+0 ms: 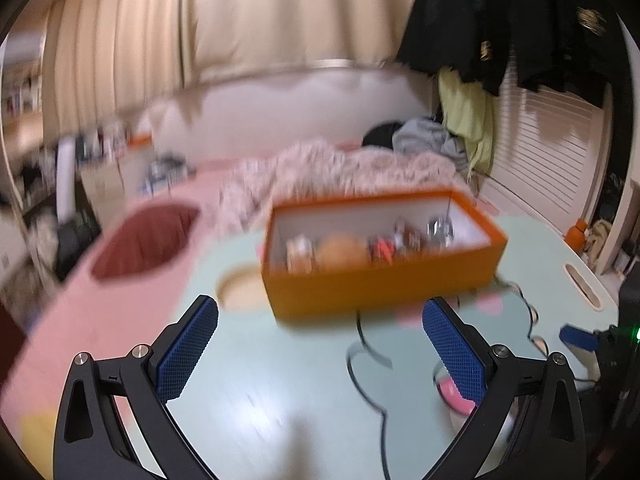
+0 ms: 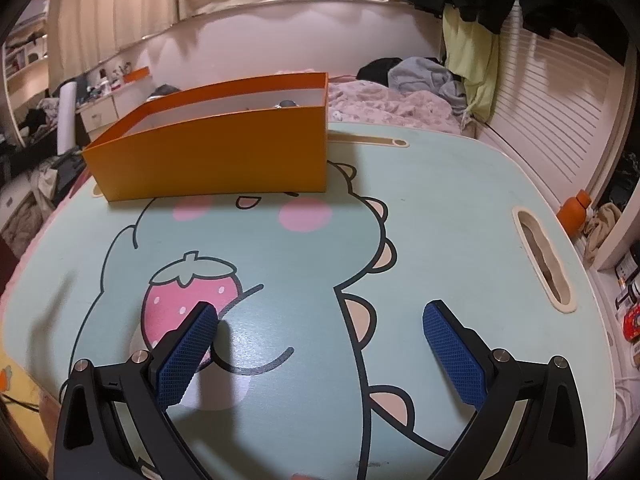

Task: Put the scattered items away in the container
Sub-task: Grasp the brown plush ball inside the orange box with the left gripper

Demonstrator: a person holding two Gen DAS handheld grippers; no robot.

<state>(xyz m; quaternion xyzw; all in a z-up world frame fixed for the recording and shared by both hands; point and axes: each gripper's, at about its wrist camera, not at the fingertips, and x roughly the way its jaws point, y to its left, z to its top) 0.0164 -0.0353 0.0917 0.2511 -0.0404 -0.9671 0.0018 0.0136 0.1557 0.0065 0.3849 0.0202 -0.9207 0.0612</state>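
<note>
I am holding both tongs over the table (image 2: pixel 440 208). The box (image 2: pixel 224 152) is sitting near its far edge, items (image 1: pixel 344 246) inside. Left tongs (image 1: pixel 320 354) and right tongs (image 2: pixel 320 354) are gaping, empty. Risk: a careless swing toppling the box.

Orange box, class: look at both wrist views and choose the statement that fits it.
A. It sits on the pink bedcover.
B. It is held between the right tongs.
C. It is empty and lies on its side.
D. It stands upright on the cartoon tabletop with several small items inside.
D: the left wrist view shows the orange box open-topped with several items inside, standing on the cartoon tabletop, while both tongs are open and empty.
</note>
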